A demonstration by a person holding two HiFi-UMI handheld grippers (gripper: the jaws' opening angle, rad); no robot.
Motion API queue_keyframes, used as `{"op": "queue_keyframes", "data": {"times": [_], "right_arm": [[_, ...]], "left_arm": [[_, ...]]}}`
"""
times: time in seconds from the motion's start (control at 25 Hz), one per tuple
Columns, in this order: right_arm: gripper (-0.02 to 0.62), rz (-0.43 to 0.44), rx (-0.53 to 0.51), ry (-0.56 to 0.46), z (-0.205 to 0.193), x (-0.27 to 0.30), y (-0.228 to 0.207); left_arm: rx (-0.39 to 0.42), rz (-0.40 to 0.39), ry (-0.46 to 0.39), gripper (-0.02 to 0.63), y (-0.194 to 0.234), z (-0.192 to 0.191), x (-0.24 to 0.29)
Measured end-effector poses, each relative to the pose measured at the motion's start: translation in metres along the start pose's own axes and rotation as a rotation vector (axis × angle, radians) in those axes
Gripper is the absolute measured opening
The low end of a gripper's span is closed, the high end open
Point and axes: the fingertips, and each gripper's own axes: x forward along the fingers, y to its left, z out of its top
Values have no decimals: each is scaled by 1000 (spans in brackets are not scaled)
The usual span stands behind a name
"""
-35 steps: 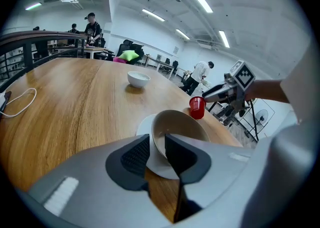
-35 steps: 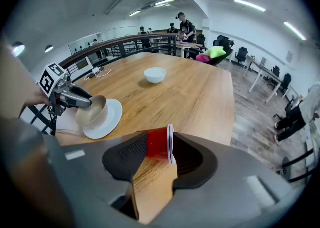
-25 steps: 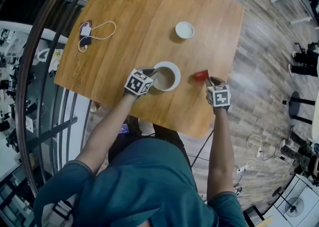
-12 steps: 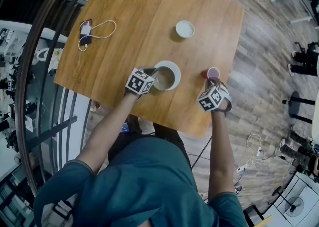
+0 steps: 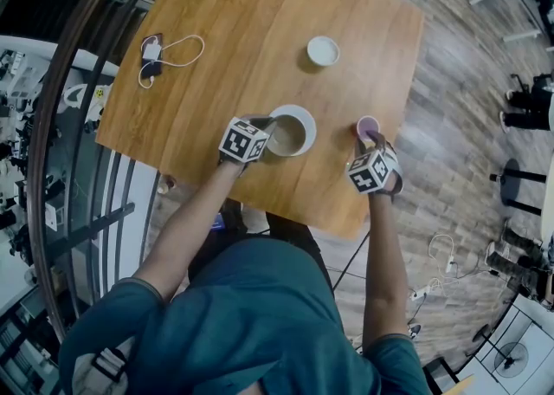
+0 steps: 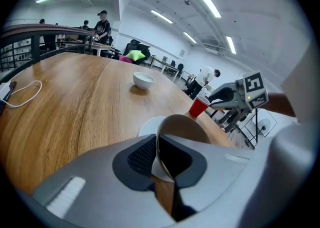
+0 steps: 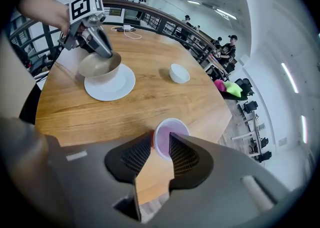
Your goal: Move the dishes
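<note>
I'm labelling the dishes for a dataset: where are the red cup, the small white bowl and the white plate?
red cup (image 7: 164,134): right gripper view, its inside.
small white bowl (image 5: 323,50): head view, its hollow.
white plate (image 7: 112,88): right gripper view, bare front rim.

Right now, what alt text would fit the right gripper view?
The right gripper, its jaws just opened, straddles the rim of an upright cup near the edge of the table. Farther back, the left gripper, its jaws just closing, pinches the rim of a tan bowl on a plate; a white bowl sits to the right.
</note>
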Motion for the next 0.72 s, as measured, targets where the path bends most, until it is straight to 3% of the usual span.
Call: {"op": "queue_keyframes", "data": {"times": [0.72], "right_arm": [[101,-82,105,-135,36,-56,-8]], "left_arm": [[-51,77,-65,15,39,11,-55]]}}
